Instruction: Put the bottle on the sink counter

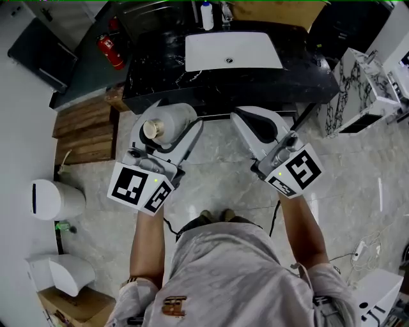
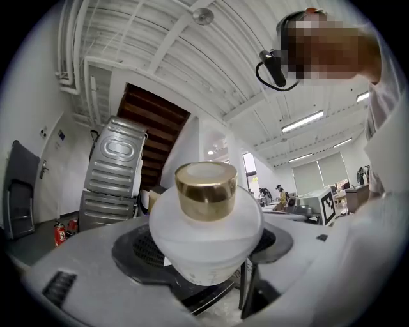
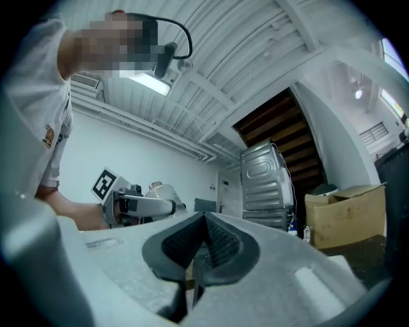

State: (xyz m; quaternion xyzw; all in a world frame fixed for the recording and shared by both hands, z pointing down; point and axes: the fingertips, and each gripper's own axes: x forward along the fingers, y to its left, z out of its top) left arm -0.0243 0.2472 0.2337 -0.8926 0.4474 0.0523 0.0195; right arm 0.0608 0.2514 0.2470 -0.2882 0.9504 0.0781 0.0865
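A frosted white bottle [image 1: 169, 122] with a gold cap sits between the jaws of my left gripper [image 1: 174, 119], which is shut on its wide body and holds it in the air in front of the counter. In the left gripper view the bottle [image 2: 206, 233] fills the gap of the gripper [image 2: 206, 258], cap pointing at the camera. The black marble sink counter [image 1: 160, 73] with its white basin [image 1: 233, 51] lies just beyond. My right gripper [image 1: 241, 115] hangs to the right with its pads pressed together and nothing between them; its own view shows the gripper [image 3: 204, 223] the same way.
A white pump bottle [image 1: 206, 15] stands behind the basin. A red fire extinguisher [image 1: 111, 51] and wooden steps [image 1: 83, 131] are at the left, with a white bin [image 1: 54, 199] on the floor. A marble-patterned cabinet [image 1: 361, 89] stands at the right.
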